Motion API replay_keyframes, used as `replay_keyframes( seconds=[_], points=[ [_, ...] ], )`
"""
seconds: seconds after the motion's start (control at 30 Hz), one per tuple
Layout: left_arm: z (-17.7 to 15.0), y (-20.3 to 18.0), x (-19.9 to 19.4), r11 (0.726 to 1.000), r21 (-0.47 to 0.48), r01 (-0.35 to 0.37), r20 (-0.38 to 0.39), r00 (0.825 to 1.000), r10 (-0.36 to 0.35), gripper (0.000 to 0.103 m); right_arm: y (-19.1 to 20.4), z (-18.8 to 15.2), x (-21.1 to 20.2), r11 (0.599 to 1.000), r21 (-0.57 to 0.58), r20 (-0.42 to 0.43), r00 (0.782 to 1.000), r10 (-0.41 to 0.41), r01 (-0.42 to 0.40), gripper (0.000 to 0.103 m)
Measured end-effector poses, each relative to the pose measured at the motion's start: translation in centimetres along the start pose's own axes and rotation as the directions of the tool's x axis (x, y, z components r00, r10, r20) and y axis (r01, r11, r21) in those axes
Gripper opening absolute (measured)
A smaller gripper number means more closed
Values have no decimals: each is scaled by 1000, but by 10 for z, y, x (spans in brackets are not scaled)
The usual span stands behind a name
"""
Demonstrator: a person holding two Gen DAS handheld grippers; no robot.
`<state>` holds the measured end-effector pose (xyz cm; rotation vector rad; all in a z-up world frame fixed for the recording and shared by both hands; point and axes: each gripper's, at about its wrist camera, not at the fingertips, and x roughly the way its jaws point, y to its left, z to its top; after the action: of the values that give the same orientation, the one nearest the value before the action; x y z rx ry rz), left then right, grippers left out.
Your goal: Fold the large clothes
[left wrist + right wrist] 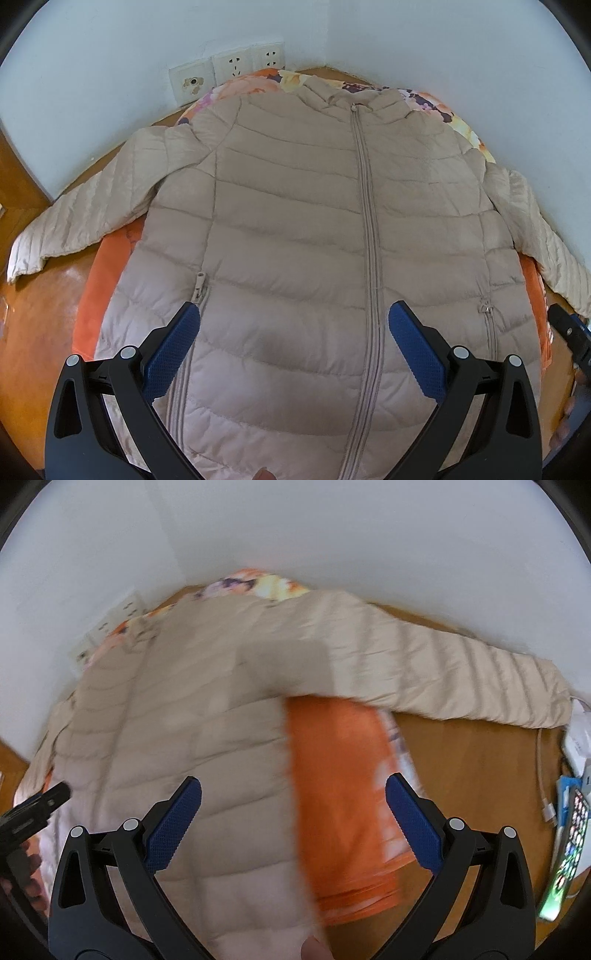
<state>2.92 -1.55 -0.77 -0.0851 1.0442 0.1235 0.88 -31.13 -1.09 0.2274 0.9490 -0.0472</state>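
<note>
A beige quilted puffer jacket (pixel 288 206) lies flat and zipped, front up, on an orange flowered cloth (pixel 99 295), sleeves spread to both sides. My left gripper (pixel 293 325) hovers open over the jacket's lower front, left of the zipper, holding nothing. In the blurred right wrist view the same jacket (pixel 177 720) fills the left and middle, its right sleeve (pixel 461 672) stretched along the wall. My right gripper (pixel 293 801) is open over the jacket's right hem edge and the orange cloth (pixel 340 782), holding nothing. The other gripper's black tip (pixel 44 801) shows at the left.
The wooden table (pixel 40 332) meets white walls in a corner, with wall sockets (pixel 229 70) behind the collar. At the right edge lie a lit phone (pixel 569 849), a cable (pixel 543 775) and white boxes (pixel 580 746). The right gripper's black tip (pixel 569 328) shows at the right.
</note>
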Motion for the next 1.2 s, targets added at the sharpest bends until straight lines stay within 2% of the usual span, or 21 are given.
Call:
replay_keyframes(
  seconds=[0.47, 0.57, 0.73, 0.97, 1.2],
  points=[
    [1, -20, 30, 998, -35, -58, -65, 996, 56, 98, -131, 48, 29, 980, 125, 5, 987, -160, 158, 100],
    [-4, -25, 41, 996, -22, -82, -91, 993, 79, 98, -155, 55, 32, 969, 144, 9, 979, -203, 199, 99],
    [-10, -31, 46, 993, -1, -118, -83, 990, 118, 98, -187, 61, 46, 955, 171, -13, 970, -243, 241, 99],
    [-12, -28, 53, 993, -22, -117, -100, 988, 114, 98, -198, 54, 66, 957, 150, -47, 969, -242, 247, 100],
    [-19, -28, 55, 992, -45, -120, -78, 990, 116, 98, -201, 47, 62, 955, 136, -44, 964, -261, 265, 99]
  ],
)
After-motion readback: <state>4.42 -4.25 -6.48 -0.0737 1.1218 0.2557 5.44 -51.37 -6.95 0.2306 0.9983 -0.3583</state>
